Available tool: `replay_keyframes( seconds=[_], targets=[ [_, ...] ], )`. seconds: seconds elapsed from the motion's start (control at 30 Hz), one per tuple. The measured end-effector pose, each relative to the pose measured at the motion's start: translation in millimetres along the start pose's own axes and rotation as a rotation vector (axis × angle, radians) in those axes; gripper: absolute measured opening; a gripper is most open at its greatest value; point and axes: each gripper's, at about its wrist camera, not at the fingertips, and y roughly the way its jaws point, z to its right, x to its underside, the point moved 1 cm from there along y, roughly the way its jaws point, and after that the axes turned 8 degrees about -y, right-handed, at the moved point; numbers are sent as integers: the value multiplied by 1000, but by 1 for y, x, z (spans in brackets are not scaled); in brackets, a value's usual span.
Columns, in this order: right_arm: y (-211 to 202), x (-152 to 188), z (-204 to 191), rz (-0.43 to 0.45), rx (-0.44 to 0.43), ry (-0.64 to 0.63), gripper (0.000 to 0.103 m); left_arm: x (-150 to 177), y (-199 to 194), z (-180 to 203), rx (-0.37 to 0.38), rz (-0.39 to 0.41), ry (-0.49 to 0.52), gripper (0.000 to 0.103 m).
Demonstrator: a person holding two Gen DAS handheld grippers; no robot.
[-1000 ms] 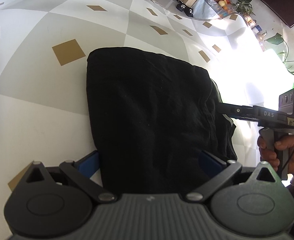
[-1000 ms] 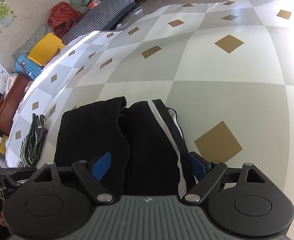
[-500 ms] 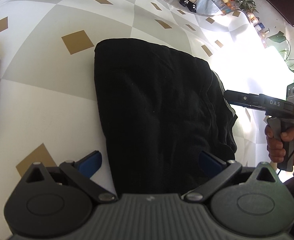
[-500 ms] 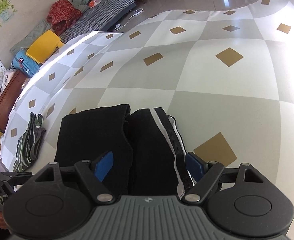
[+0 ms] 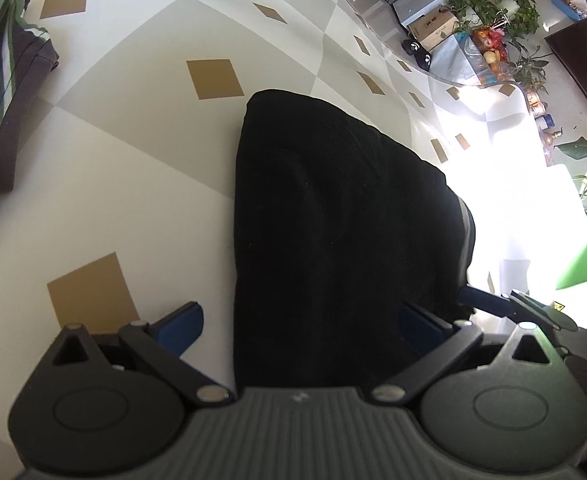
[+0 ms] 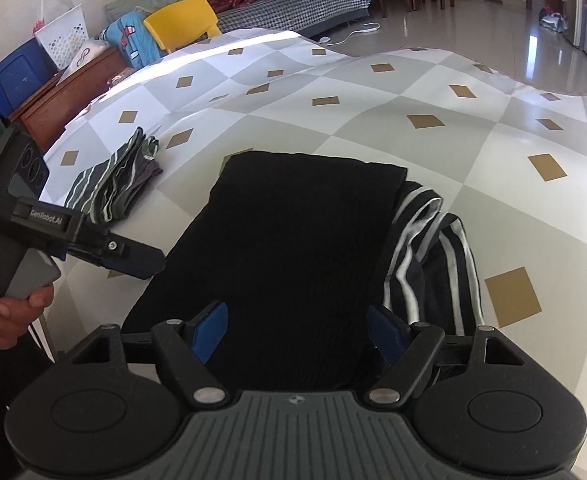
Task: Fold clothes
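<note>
Trousers [image 6: 293, 248] are lying folded into a compact black block on the checked cloth [image 6: 493, 152], and compared with a second ago the right wrist view is taking in far more of them: the right gripper [image 6: 299, 332] is pulling back and rising, so the whole block and its far edge are now showing, where earlier only the near part was filling the frame. Its jaws have just been closing a little, yet the blue fingers [image 6: 209, 330] are standing wide, with fabric lying below and between them and no pad pressing on it. The left gripper [image 5: 305, 326] is also standing open, holding nothing; its left finger is hanging over bare cloth and its right finger over the garment's right side, so the block's left edge is running between them. A striped waistband [image 6: 425, 240] is spilling out at the block's right side in the right wrist view. A striped folded garment [image 6: 113, 188] is lying well apart to the left. Judging by this, the last fold is looking done and released, with only the loose striped edge possibly needing tidying.
</note>
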Motion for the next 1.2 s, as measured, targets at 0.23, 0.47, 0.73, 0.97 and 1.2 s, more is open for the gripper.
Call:
replay_keyframes(
  seconds=[0.23, 0.47, 0.73, 0.97, 1.2],
  targets=[
    [15, 12, -63, -17, -32, -189, 74, 16, -2, 8, -56, 31, 24, 103],
    [34, 24, -124, 24, -31, -404, 74, 20, -6, 5, -53, 45, -15, 103],
    [63, 36, -157, 32, 54, -587, 74, 19, -9, 0, -37, 42, -36, 103],
    [72, 39, -161, 59, 99, -612, 62, 19, -8, 1, -11, 26, -41, 103],
    [70, 34, -151, 59, 92, -526, 25, 19, -5, 1, 12, 12, -60, 103]
  ],
)
